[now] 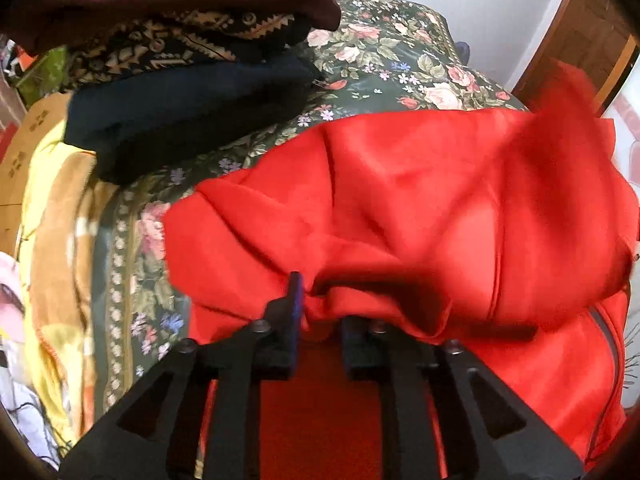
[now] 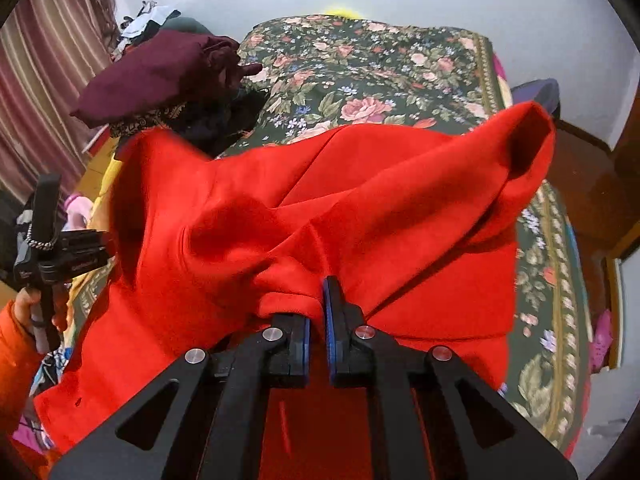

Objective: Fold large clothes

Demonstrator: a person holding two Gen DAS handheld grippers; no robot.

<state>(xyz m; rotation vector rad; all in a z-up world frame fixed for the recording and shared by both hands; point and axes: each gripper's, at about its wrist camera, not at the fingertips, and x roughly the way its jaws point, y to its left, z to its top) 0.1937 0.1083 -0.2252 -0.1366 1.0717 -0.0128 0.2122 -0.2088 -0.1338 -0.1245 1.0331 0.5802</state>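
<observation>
**A:** Where is the garment [image 2: 320, 208]?

**B:** The red cloth is lifted over the bed [image 2: 360, 64], with part of it draped on the floral cover. The right gripper [image 2: 316, 332] pinches a bunched edge between its blue pads; the left gripper [image 1: 320, 320] also has a gathered fold of cloth between its fingers, which stand a little wider apart.

**A:** Which way does it lie from the grippers?

**B:** It runs straight ahead of both, spreading away from them toward the bed's far end. Its long axis appears to run crosswise, from the left gripper's hold to a loose open sleeve end [image 2: 528, 152] raised at the right of the bed.

**A:** Which hand is nearer that end?

**B:** The right, by my judgement. The folded pile [image 2: 152, 76] sits at the bed's left, beyond the cloth.
</observation>
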